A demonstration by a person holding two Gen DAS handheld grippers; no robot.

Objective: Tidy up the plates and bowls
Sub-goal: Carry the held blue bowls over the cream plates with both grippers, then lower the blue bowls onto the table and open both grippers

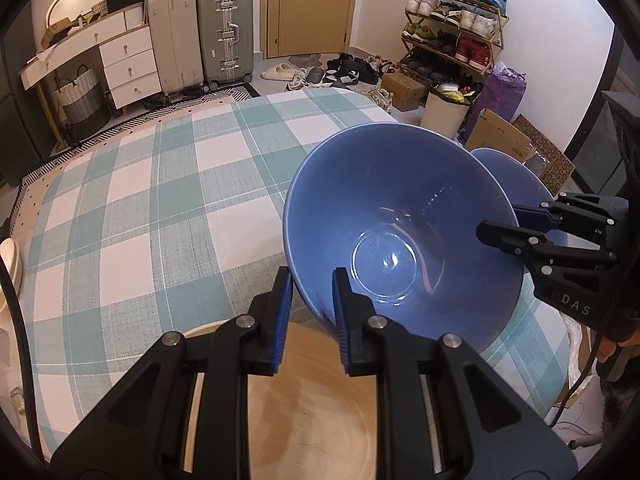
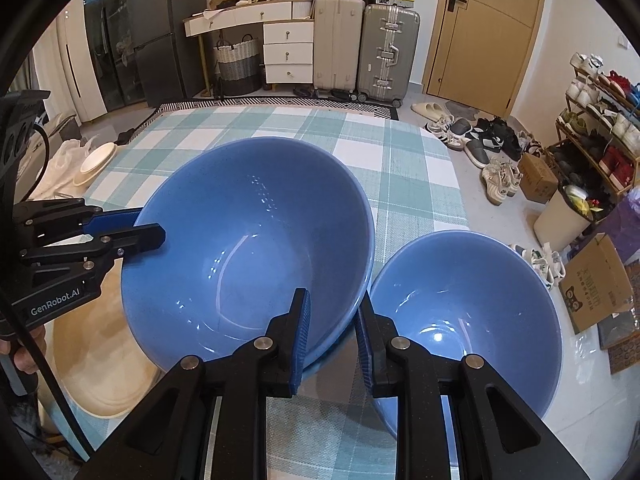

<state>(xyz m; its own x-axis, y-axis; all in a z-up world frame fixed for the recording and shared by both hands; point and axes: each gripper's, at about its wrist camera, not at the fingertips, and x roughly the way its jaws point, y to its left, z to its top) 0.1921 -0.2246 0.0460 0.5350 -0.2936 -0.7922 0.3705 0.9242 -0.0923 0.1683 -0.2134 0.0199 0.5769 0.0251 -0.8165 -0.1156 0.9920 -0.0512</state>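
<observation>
A large blue bowl hangs tilted over the checked table, gripped on two opposite sides of its rim. My left gripper is shut on the near wall, one finger inside and one outside. My right gripper is shut on the opposite rim in the same way. Under the bowl lies a cream plate, partly hidden by it. A smaller blue bowl stands on the cloth just to the right, close to the right gripper's outer finger.
The table wears a teal-and-white checked cloth. Cream dishes sit off its far left side. On the floor to the right are a white bin, cardboard boxes and a shoe rack. Suitcases stand at the back.
</observation>
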